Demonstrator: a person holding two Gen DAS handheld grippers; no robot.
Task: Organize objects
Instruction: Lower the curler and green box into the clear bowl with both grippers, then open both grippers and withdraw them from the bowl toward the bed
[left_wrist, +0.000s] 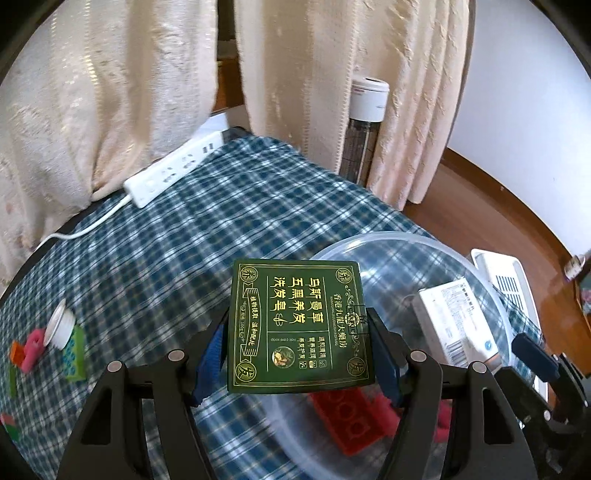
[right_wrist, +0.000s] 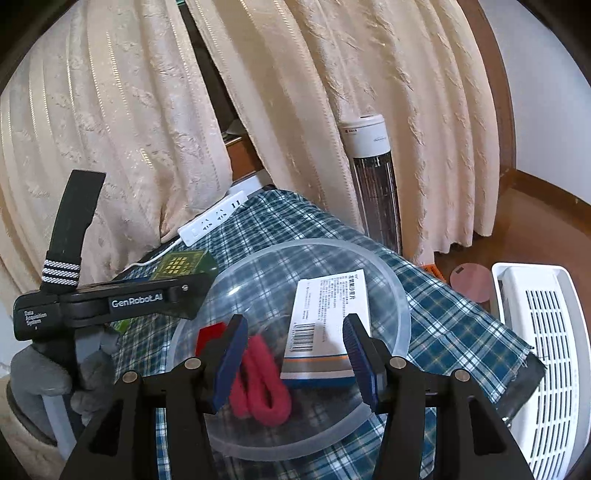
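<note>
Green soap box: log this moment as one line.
left gripper: shut on green soap box, above clear bowl rim | right gripper: open, over bowl | bowl: white medicine box, red items

Soft daylight filters through the cream curtains (left_wrist: 122, 92) behind the table (left_wrist: 184, 229) — even and fairly bright, with faint shadows. The clear bowl (right_wrist: 400, 299) shows mild glare on its rim. Fisheye bending curves the edges — black vignette fills the corners. Near parts look slightly soft.

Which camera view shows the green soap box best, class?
The left wrist view: the green soap box fills the centre, its gold lettering readable, gripped by the left gripper. The right wrist view shows only a corner of it behind the left gripper's body.
</note>
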